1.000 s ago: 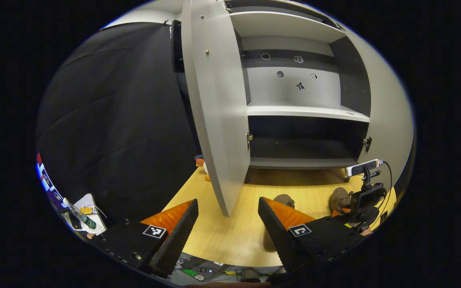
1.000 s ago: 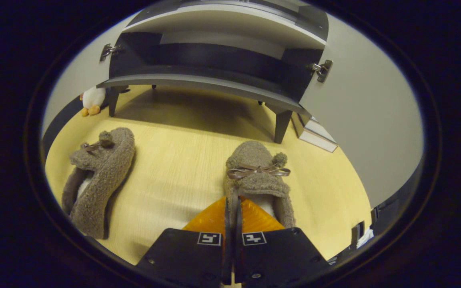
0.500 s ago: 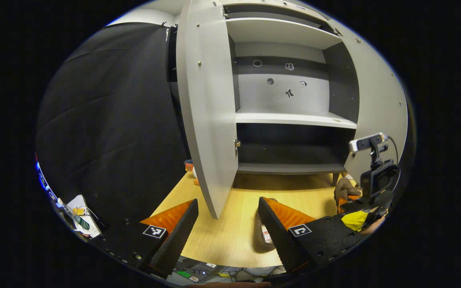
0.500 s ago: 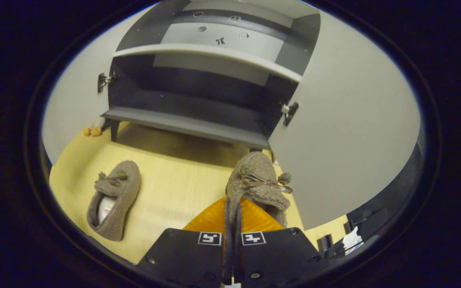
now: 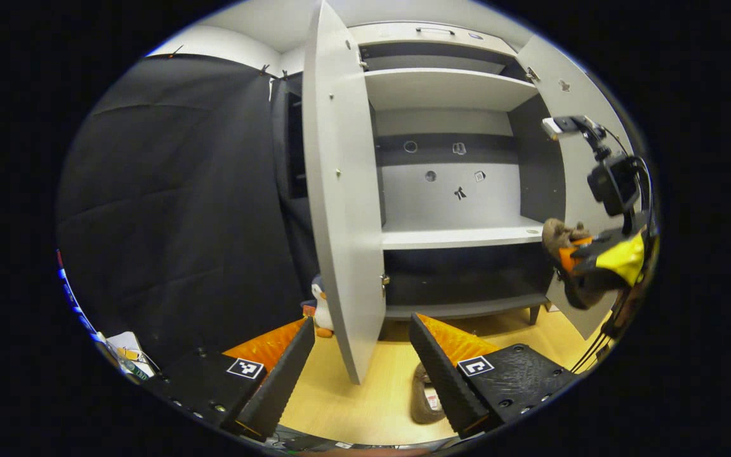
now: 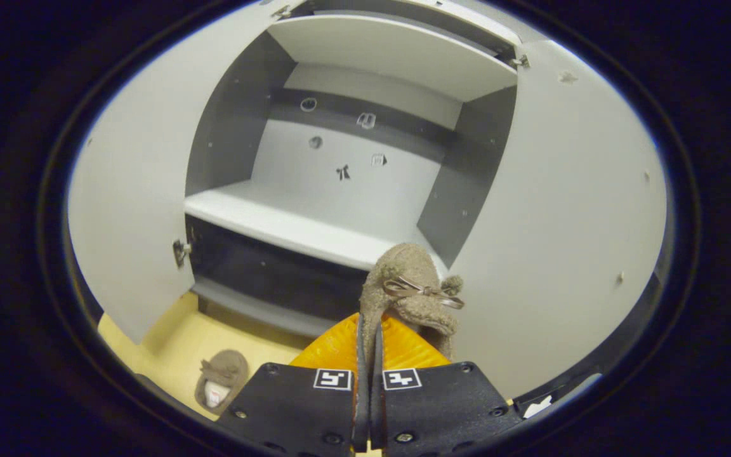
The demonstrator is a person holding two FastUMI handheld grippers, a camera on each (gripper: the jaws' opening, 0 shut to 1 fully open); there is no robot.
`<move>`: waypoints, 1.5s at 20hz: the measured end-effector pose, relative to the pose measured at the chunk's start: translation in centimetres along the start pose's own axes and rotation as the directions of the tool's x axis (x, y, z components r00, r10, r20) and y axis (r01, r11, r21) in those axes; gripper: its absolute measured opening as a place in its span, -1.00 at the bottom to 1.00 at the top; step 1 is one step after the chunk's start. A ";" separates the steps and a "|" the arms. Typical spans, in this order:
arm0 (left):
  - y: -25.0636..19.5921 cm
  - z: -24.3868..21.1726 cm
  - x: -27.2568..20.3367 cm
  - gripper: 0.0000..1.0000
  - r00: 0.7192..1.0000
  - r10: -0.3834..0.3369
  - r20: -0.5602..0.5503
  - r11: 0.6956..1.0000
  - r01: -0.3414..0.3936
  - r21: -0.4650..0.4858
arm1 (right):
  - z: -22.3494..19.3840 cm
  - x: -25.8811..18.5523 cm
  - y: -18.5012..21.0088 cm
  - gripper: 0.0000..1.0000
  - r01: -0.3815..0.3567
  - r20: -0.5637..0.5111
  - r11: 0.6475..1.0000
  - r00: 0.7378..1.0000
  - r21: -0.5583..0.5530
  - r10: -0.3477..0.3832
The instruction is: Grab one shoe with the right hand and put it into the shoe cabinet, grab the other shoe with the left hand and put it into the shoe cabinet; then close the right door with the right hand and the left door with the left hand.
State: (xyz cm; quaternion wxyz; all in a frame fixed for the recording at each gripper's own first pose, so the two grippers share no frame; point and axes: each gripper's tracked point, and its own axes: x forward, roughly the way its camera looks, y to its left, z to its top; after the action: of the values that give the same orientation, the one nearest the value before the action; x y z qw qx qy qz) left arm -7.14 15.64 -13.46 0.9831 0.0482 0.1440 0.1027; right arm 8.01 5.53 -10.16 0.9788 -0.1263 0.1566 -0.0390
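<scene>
1. Grip first: the right gripper (image 6: 366, 355) is clenched on the heel rim of the fuzzy brown slipper with a ribbon bow (image 6: 407, 289), whose toe points ahead and a little right of its fingers. I judge the pinch thin, so it should stay firm until the sole rests down.
2. Ahead of that gripper lies the pale grey middle shelf (image 6: 289, 225) of the grey shoe cabinet (image 5: 451, 190); carry the slipper up over its front edge, then lower it.
3. Keep clear of the open right door (image 6: 562, 222), just beside the toe.
4. The left gripper (image 5: 362, 362) hangs released; the matching second brown slipper (image 5: 426, 397) lies on the yellow wooden floor (image 5: 365, 397) beside its right finger, near the open left door (image 5: 343, 209).
</scene>
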 end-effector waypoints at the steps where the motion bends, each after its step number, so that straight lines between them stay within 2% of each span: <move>1: 1.0 -0.3 0.0 0.90 1.000 0.024 -0.002 1.000 -0.024 0.000 | 2.0 0.6 0.2 -0.90 -0.005 0.033 1.000 0.999 -0.003 0.005; 4: 4.3 -0.8 -0.3 0.90 0.994 0.106 -0.008 0.994 -0.106 -0.002 | 7.0 3.5 0.1 -0.90 0.003 0.102 0.998 0.995 -0.057 0.003; 6: 6.6 -1.4 -0.9 0.89 0.984 0.175 -0.021 0.984 -0.176 -0.011 | 9.1 6.6 0.9 -0.91 -0.012 0.104 0.998 0.994 -0.068 0.020; 11: 12.1 -3.7 -3.8 0.91 0.930 0.359 -0.082 0.932 -0.362 -0.032 | 11.1 15.0 2.5 -0.90 -0.070 -0.004 0.993 0.998 -0.092 0.069; 14: 13.8 -4.9 -5.6 0.90 0.893 0.431 -0.131 0.895 -0.442 -0.062 | 10.0 18.3 3.4 -0.90 -0.099 -0.118 0.992 0.989 -0.072 0.091; 16: 14.5 -5.6 -5.9 0.90 0.878 0.454 -0.151 0.880 -0.469 -0.080 | 8.9 19.0 4.3 -0.90 -0.138 -0.180 0.990 0.975 -0.026 0.131; 19: 14.8 -5.4 -6.7 0.91 0.863 0.479 -0.161 0.864 -0.496 -0.087 | 8.8 19.2 4.1 -0.90 -0.123 -0.199 0.991 0.974 -0.058 0.109; 23: 14.1 -5.1 -6.5 0.90 0.873 0.463 -0.155 0.868 -0.481 -0.118 | 8.0 17.9 5.8 -0.87 -0.215 -0.241 0.975 0.951 -0.054 0.196; 25: 14.0 -5.1 -6.6 0.90 0.874 0.462 -0.151 0.871 -0.479 -0.110 | 9.1 18.2 5.1 -0.72 -0.187 -0.193 0.981 0.965 -0.043 0.176; 26: 13.9 -5.3 -6.6 0.90 0.875 0.459 -0.153 0.872 -0.477 -0.109 | 9.2 18.4 4.5 -0.57 -0.169 -0.184 0.984 0.970 -0.053 0.157; 28: 13.9 -5.5 -6.8 0.91 0.874 0.459 -0.157 0.872 -0.477 -0.107 | 9.1 17.8 4.6 -0.43 -0.175 -0.192 0.983 0.968 -0.052 0.162; 29: 14.0 -5.4 -7.0 0.91 0.873 0.462 -0.155 0.871 -0.480 -0.107 | 9.4 17.3 4.5 -0.27 -0.181 -0.183 0.982 0.968 -0.049 0.169; 30: 14.1 -5.3 -7.0 0.90 0.871 0.466 -0.152 0.869 -0.484 -0.109 | 9.8 16.7 4.4 -0.58 -0.187 -0.168 0.981 0.970 -0.045 0.178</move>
State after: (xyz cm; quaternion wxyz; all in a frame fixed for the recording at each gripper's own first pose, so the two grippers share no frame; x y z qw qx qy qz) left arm -17.94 28.16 -14.88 0.9178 0.0052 0.1791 0.3543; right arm 27.12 10.15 -7.23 0.9578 -0.1372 0.2482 0.0457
